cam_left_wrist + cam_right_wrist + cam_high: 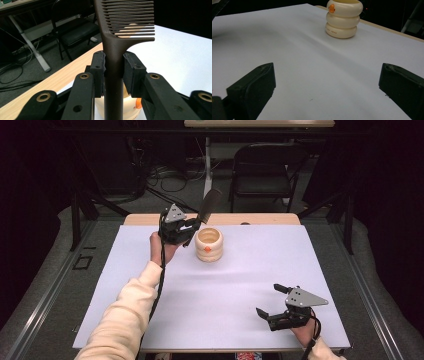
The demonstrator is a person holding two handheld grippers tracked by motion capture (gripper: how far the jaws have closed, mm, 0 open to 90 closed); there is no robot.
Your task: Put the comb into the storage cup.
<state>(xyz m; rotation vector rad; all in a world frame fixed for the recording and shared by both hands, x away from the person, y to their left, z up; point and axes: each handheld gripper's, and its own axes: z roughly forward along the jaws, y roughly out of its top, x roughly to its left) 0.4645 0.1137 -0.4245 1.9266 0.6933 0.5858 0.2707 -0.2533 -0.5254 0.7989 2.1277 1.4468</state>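
My left gripper is shut on a dark brown comb, which sticks up and to the right just beside a cream ribbed cup with an orange dot. In the left gripper view the jaws clamp the comb at its handle, teeth pointing right, and the cup shows below. My right gripper rests near the table's front right, open, with nothing between its jaws. In the right gripper view the cup stands far ahead on the white sheet.
A white sheet covers the table, whose wooden edge shows at the back. A black folding chair and a table leg with cables stand on the floor beyond.
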